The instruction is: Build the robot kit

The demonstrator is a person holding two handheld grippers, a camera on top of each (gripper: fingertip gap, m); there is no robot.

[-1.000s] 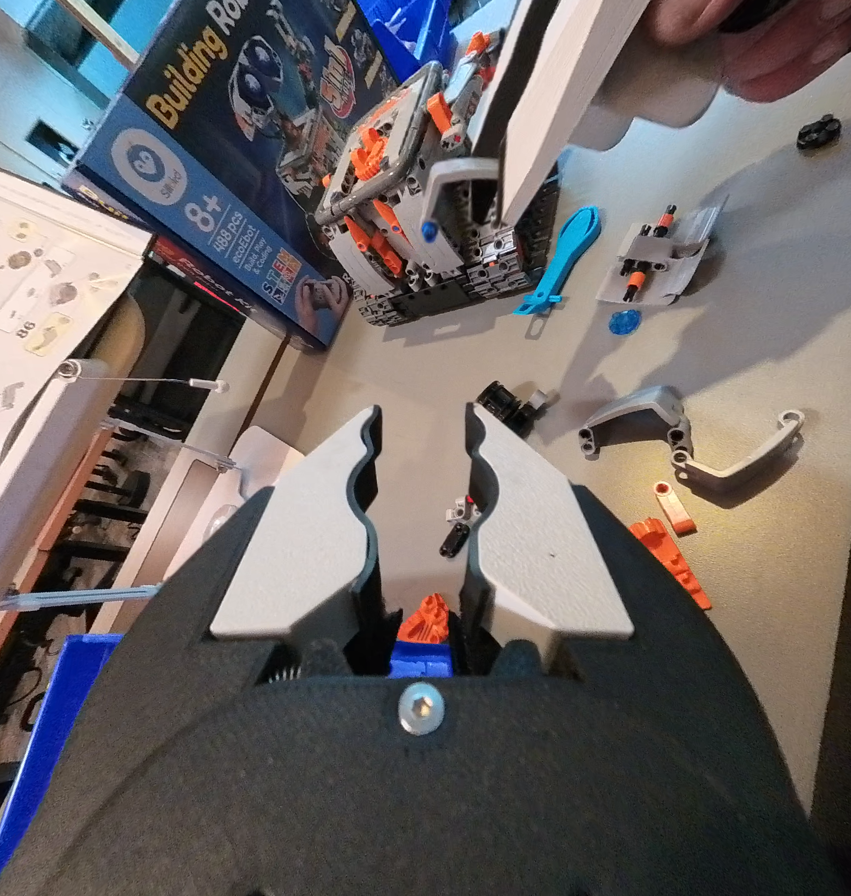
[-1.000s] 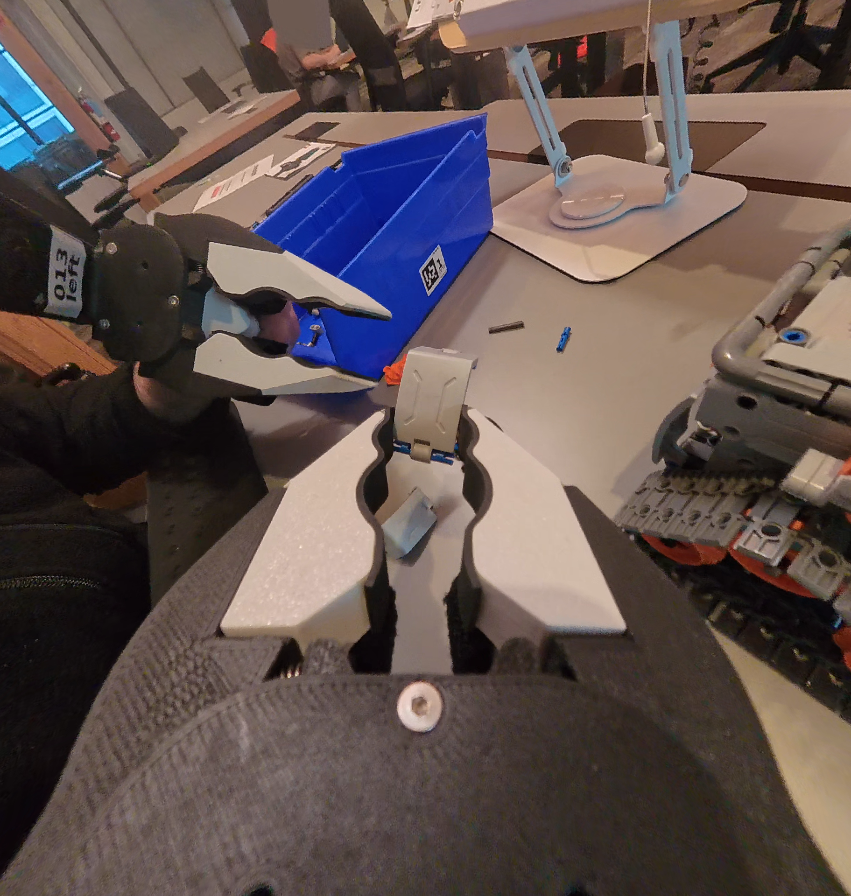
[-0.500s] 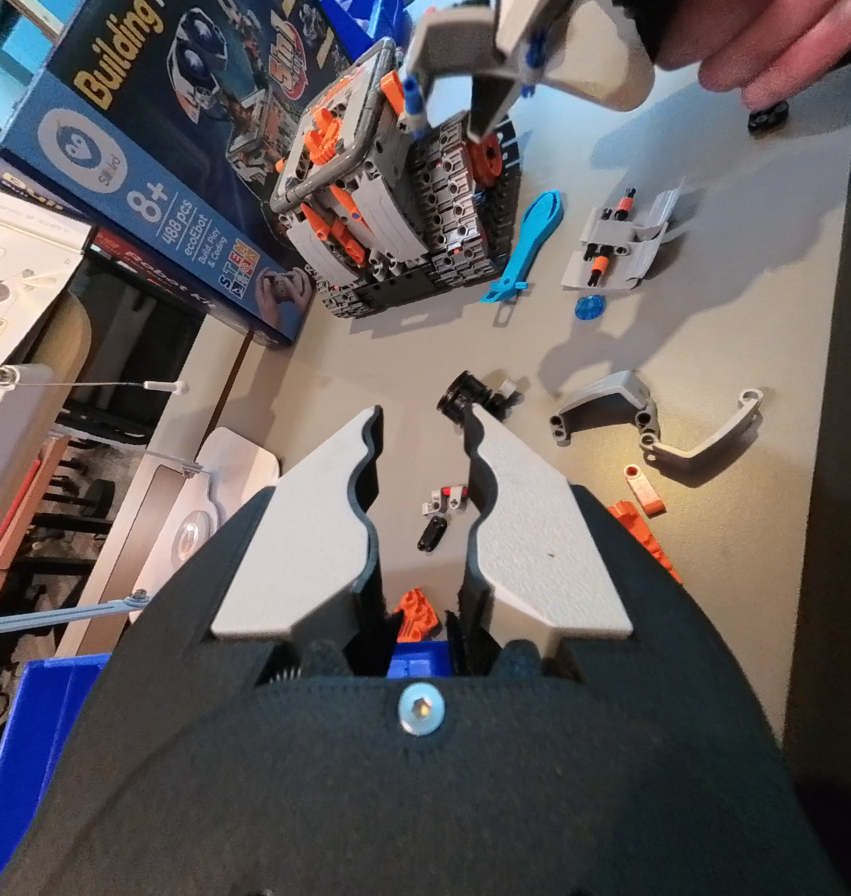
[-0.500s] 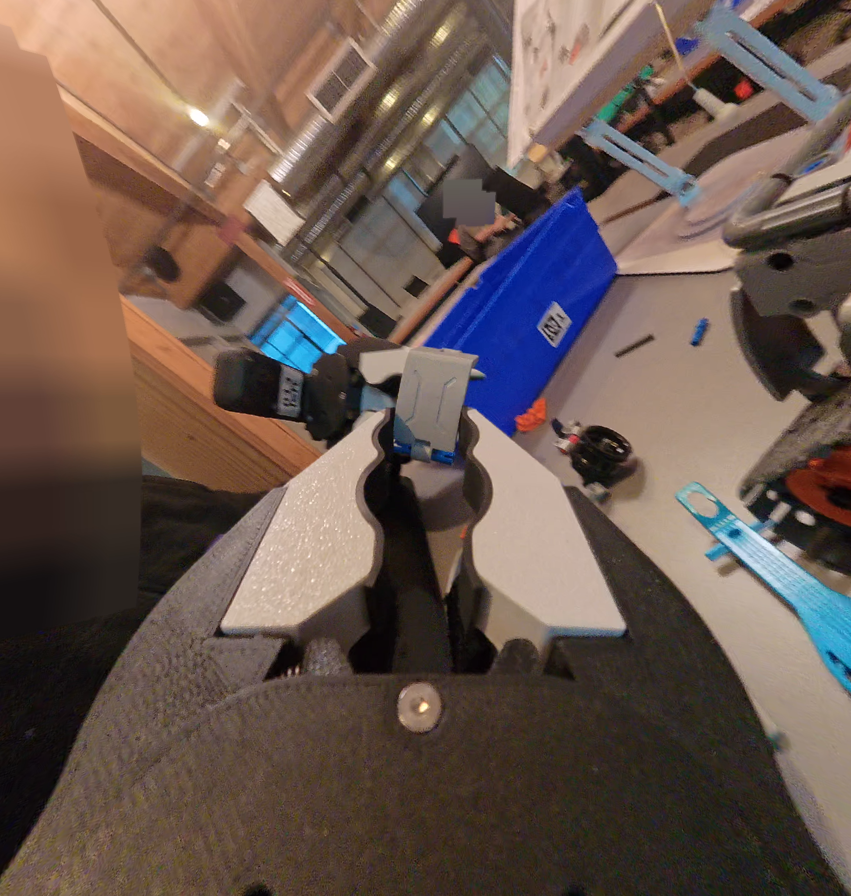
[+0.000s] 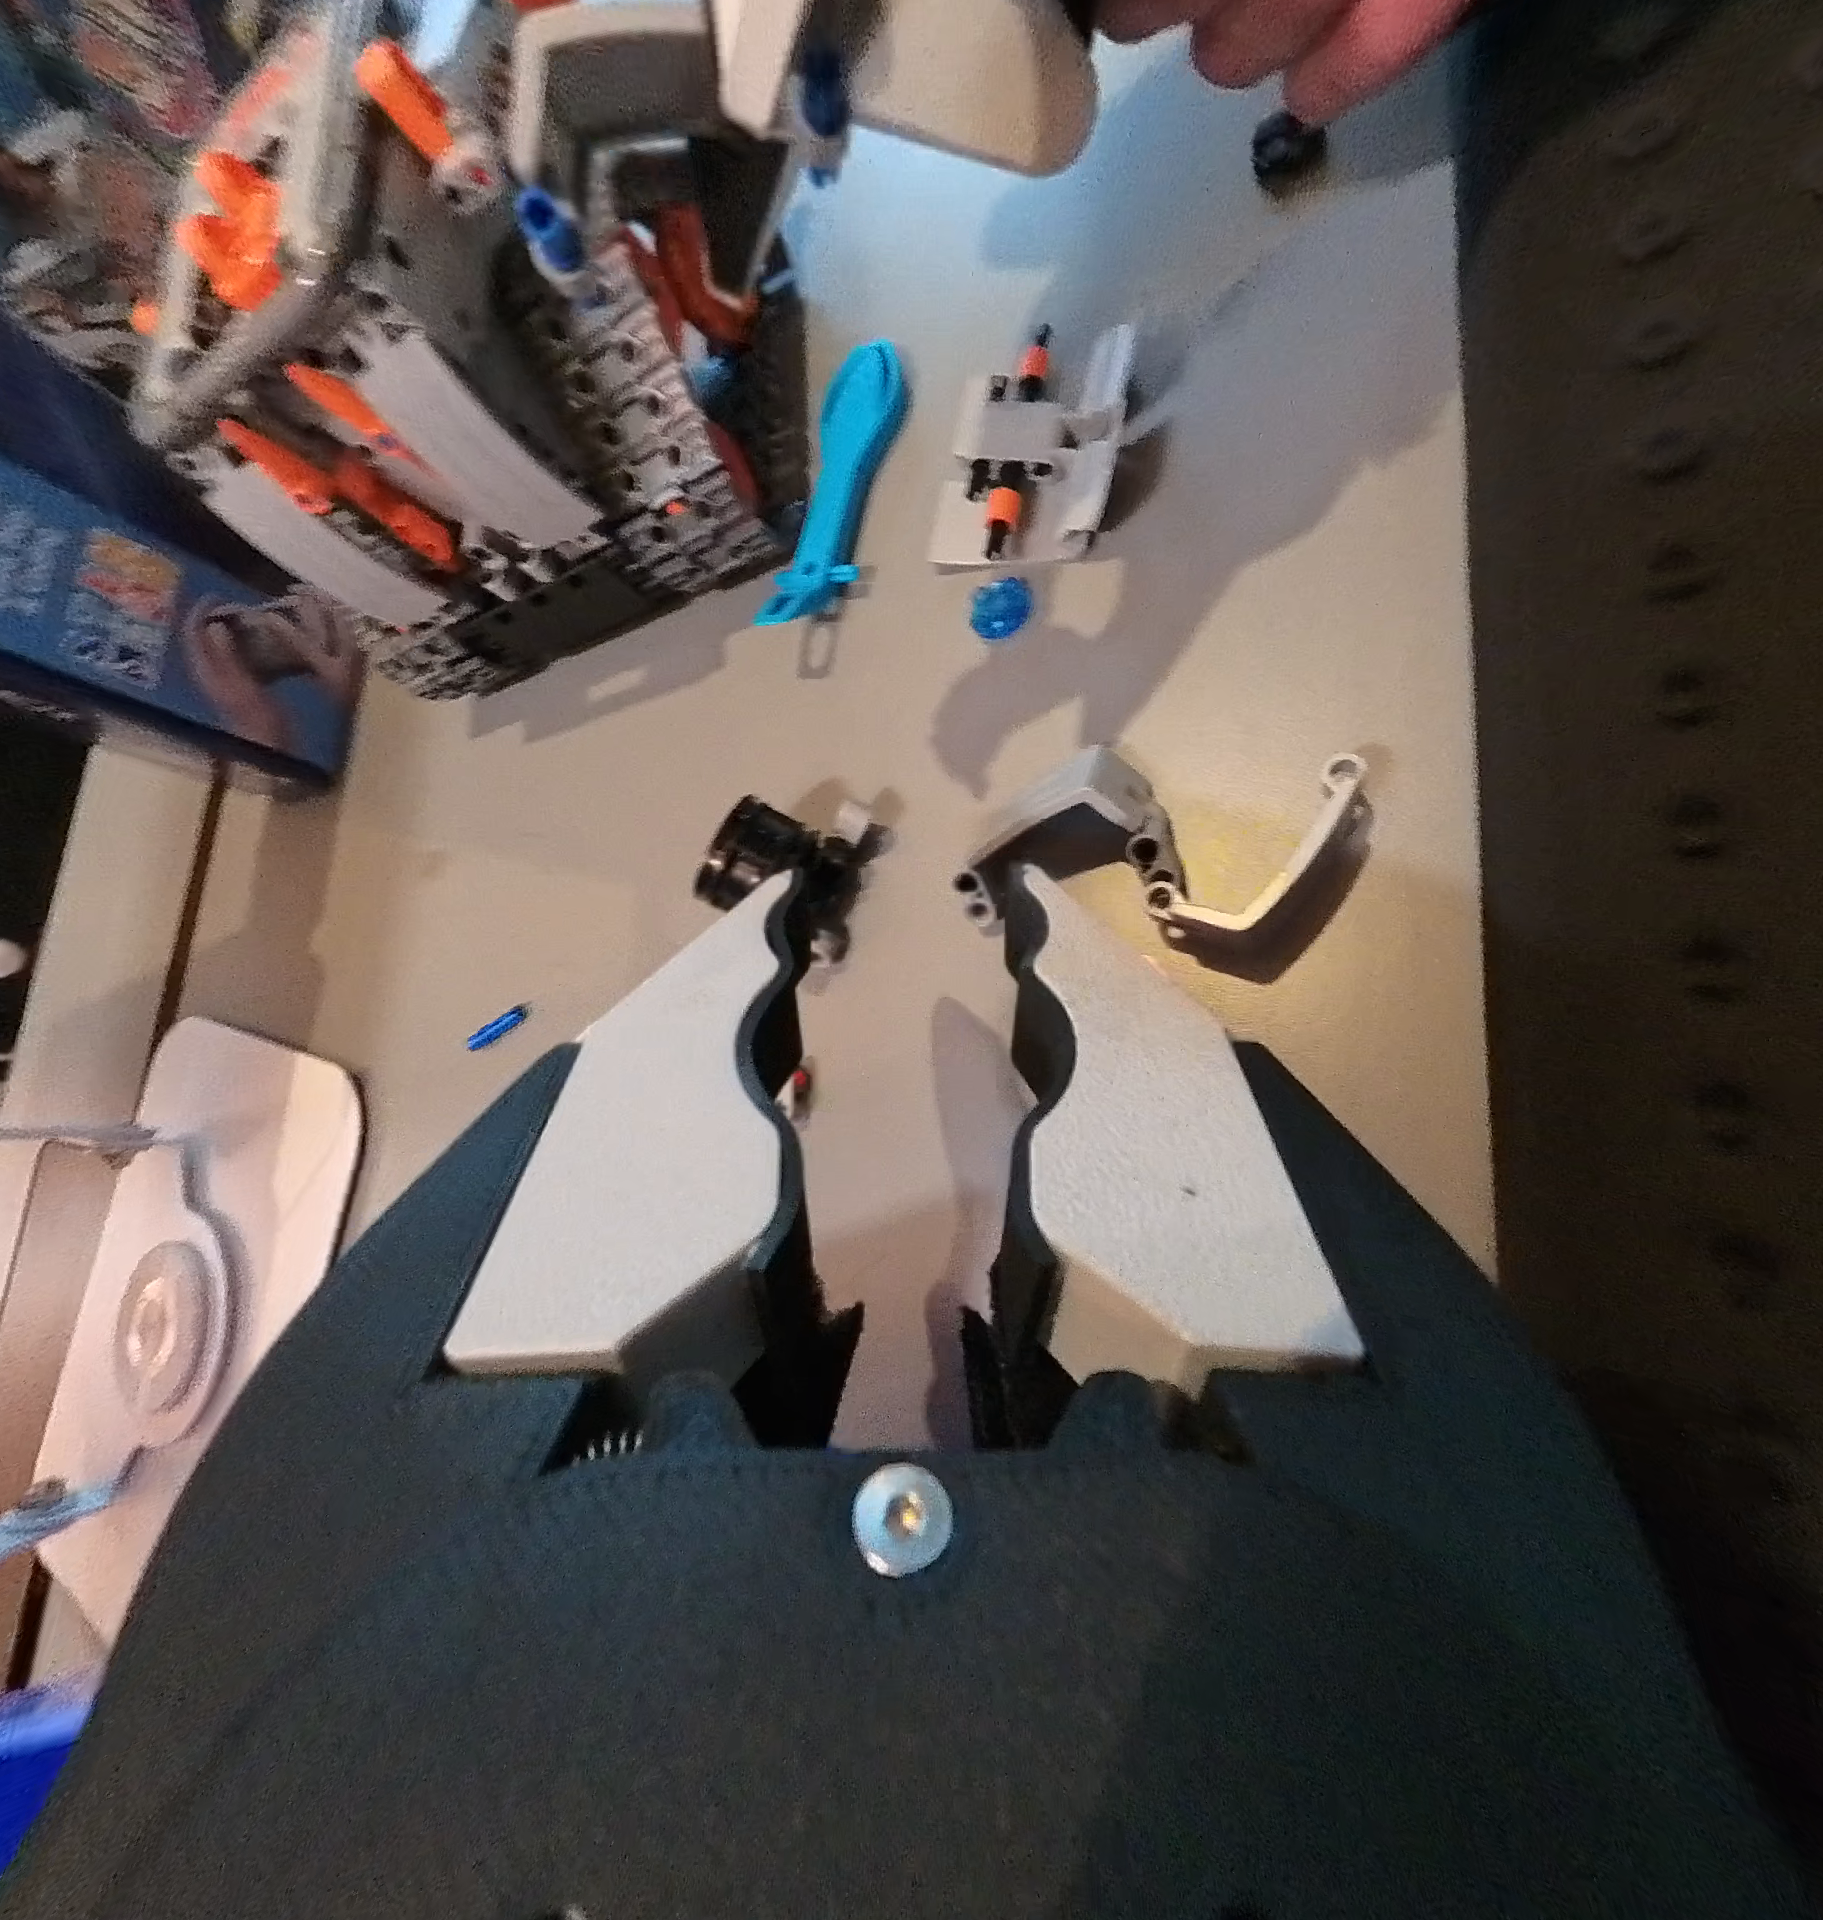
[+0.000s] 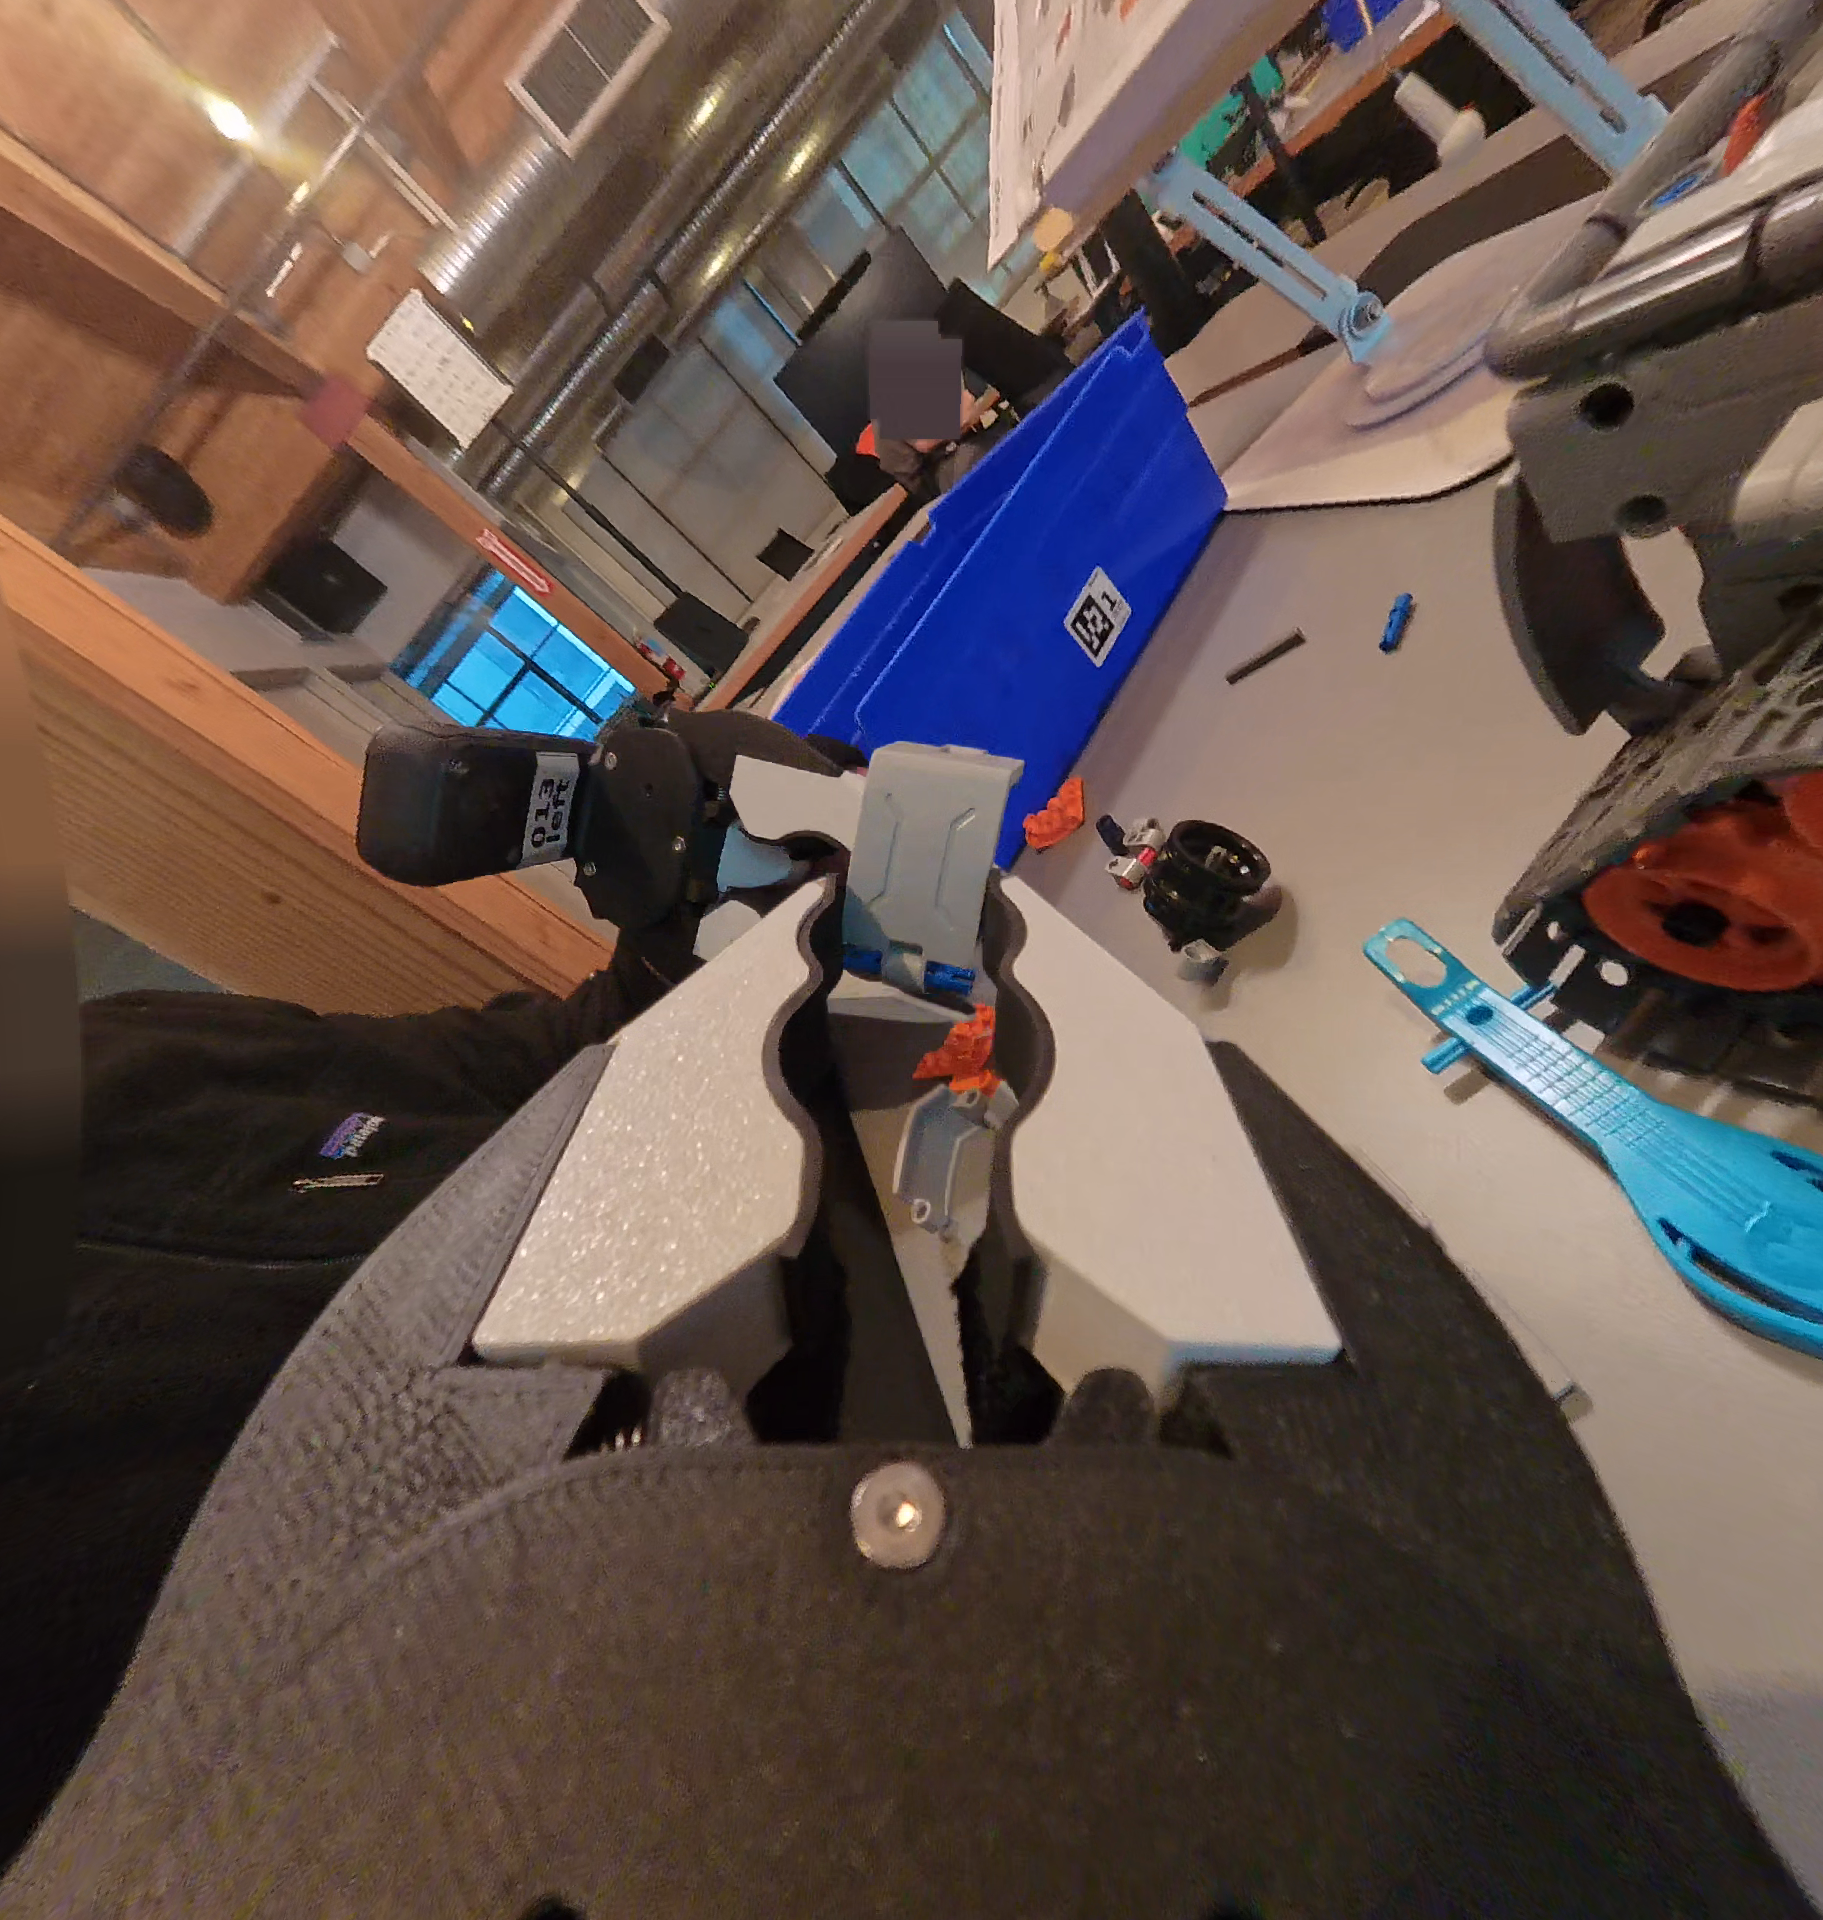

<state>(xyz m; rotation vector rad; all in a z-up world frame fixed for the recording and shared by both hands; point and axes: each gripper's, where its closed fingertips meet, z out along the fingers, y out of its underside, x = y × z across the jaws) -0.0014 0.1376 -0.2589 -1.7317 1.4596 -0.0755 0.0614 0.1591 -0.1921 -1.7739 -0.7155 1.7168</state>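
My right gripper (image 6: 912, 904) is shut on a grey panel piece (image 6: 933, 852) with blue pins at its base, held above the grey table (image 6: 1406, 935). It also shows at the top of the left wrist view (image 5: 886, 73), beside the tracked robot model (image 5: 450, 395). My left gripper (image 5: 902, 904) is open and empty, hovering over the table between a black wheel (image 5: 751, 852) and a grey curved panel (image 5: 1083, 821). In the right wrist view the left gripper (image 6: 782, 831) sits just behind the held panel.
A white curved piece (image 5: 1291, 883), a blue tool (image 5: 855, 457), a grey assembly with orange pins (image 5: 1032, 457), a blue stud (image 5: 1002, 605) and a blue pin (image 5: 499, 1027) lie loose. A blue bin (image 6: 1000, 644), a lamp base (image 5: 159, 1247) and the kit box (image 5: 107, 582) stand to the left. The gap from one gripper's tips to the other's is roughly 10 cm. The black wheel (image 5: 751, 852) is about 4 cm from my left fingertips.
My left gripper has moved forward over the loose parts and its jaws stand a little wider. My right gripper has swung from facing the bin to a tilted pose, still holding the panel.
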